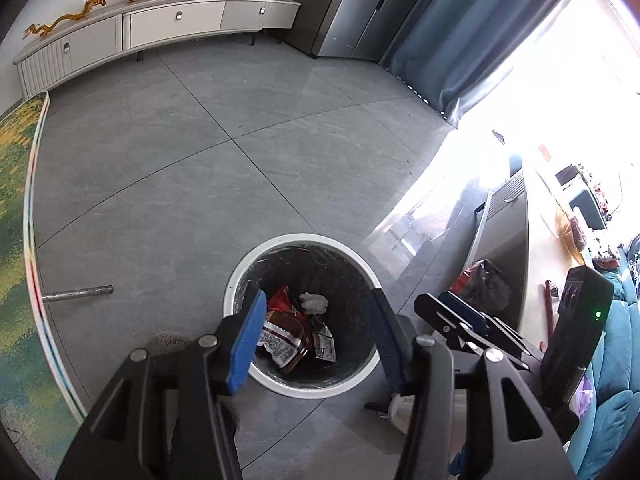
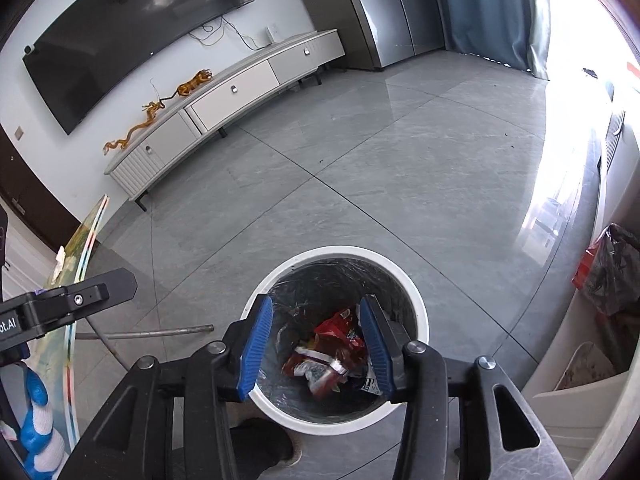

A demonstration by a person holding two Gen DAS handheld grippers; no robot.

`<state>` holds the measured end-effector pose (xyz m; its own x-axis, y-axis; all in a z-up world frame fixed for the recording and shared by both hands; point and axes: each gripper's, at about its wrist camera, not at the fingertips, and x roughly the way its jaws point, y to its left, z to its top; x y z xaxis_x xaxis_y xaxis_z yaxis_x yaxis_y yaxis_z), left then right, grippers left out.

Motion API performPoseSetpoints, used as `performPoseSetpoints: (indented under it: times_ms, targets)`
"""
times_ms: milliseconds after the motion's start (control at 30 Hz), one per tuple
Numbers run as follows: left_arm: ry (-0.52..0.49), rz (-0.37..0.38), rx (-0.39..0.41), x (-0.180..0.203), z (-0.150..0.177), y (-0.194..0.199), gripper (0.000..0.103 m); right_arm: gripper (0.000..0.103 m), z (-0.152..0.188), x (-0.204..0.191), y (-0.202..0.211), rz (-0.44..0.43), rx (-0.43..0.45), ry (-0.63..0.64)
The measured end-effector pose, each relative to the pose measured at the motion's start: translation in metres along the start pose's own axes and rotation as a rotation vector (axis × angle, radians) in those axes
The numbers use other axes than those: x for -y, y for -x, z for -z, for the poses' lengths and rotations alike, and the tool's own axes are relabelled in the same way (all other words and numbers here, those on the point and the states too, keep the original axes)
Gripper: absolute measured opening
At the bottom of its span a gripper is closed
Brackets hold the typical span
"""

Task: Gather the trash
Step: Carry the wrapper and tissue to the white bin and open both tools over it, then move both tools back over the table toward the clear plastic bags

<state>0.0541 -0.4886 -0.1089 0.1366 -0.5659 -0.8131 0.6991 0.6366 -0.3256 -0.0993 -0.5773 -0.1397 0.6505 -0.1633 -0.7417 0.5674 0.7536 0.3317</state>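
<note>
A round white trash bin (image 1: 240, 272) with a black liner stands on the grey tile floor; it also shows in the right wrist view (image 2: 416, 304). Inside lie red snack wrappers (image 1: 286, 320) (image 2: 340, 336) and a crumpled white tissue (image 1: 314, 303). My left gripper (image 1: 316, 340) is open and empty above the bin's mouth. My right gripper (image 2: 316, 346) is open and empty, also above the bin; it shows in the left wrist view (image 1: 460, 316) at the right.
A glass-topped table with a green print (image 1: 16, 240) is at the left, its metal leg (image 1: 78, 293) on the floor. A TV cabinet (image 2: 224, 100) lines the far wall. A black bag (image 2: 612, 276) sits at the right by a low counter.
</note>
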Motion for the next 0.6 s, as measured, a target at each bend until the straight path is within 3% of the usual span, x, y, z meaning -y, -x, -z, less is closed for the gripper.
performPoseSetpoints:
  times_ms: [600]
  targets:
    - [0.033,-0.097,0.184,-0.050,0.032,0.127,0.051,0.044,0.000,-0.057,0.066,-0.057,0.099,0.083]
